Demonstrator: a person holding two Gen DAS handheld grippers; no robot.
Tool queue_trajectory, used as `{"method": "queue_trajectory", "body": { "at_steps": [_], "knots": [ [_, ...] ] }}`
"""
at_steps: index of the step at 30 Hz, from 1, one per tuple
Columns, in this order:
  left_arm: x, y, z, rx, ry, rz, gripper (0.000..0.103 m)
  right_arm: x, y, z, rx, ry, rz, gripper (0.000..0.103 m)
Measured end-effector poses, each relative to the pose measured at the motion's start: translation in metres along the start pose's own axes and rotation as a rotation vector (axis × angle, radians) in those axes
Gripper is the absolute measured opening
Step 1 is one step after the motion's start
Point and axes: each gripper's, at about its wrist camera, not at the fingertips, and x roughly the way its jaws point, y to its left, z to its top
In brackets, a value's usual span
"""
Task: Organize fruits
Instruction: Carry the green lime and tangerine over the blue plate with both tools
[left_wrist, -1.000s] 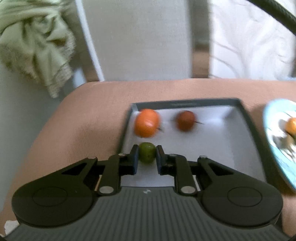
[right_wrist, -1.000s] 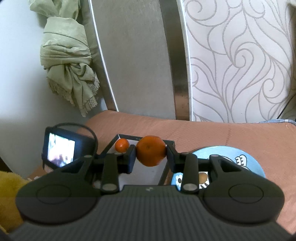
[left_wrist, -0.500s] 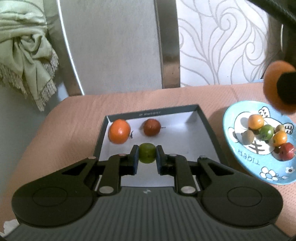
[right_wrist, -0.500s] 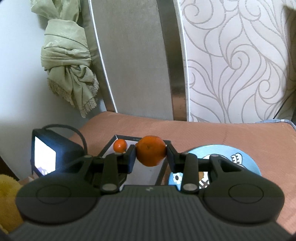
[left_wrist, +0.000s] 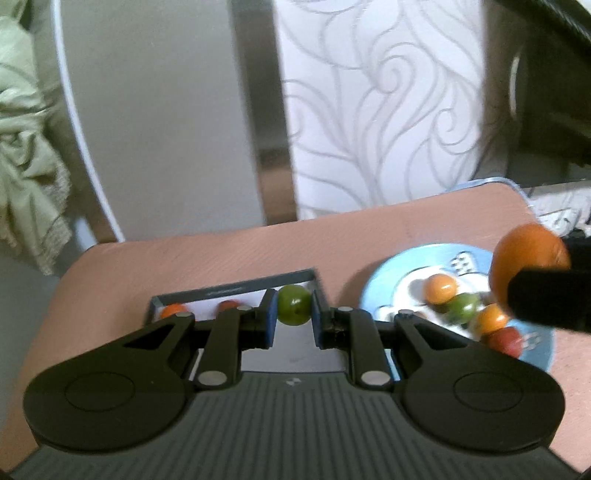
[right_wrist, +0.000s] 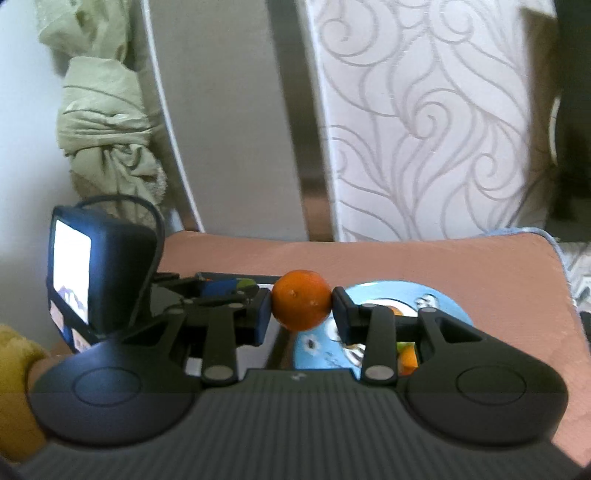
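The left wrist view alone shows inside the shallow dark-rimmed white box (left_wrist: 236, 286), where 1 small orange fruit (left_wrist: 173, 309) and 1 small red fruit (left_wrist: 228, 305) lie by the far wall. It also shows 4 small fruits on the round blue patterned plate (left_wrist: 384, 280). The left gripper (left_wrist: 293, 312) pinches a small round green fruit (left_wrist: 294, 305) between its blue pads, lifted higher above the box than 1 second ago, when it sat low over the box floor. At the right edge a large orange mandarin (left_wrist: 526, 254) hangs over the plate.

The right wrist view alone shows the left device's lit screen (right_wrist: 72, 271) and the salmon-pink tabletop (right_wrist: 443, 266) to its far right corner. The right gripper (right_wrist: 302, 312), part-spread, clamps the mandarin (right_wrist: 301, 304), as before, above the gap between box and plate (right_wrist: 439, 301).
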Motion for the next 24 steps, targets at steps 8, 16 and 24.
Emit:
{"method": "queue_trajectory", "body": {
  "at_steps": [8,16,24],
  "knots": [
    [0.017,-0.051,0.010,0.050,0.021,-0.104,0.023,-0.022,-0.027,-0.010,0.036,-0.005,-0.090,0.039],
    [0.041,-0.088,0.005,0.087,0.063,-0.168,0.023,-0.033,-0.048,-0.023,0.068,0.015,-0.162,0.039],
    [0.059,-0.096,-0.001,0.104,0.089,-0.175,0.027,-0.021,-0.058,-0.035,0.081,0.057,-0.196,0.039]
  ]
}}
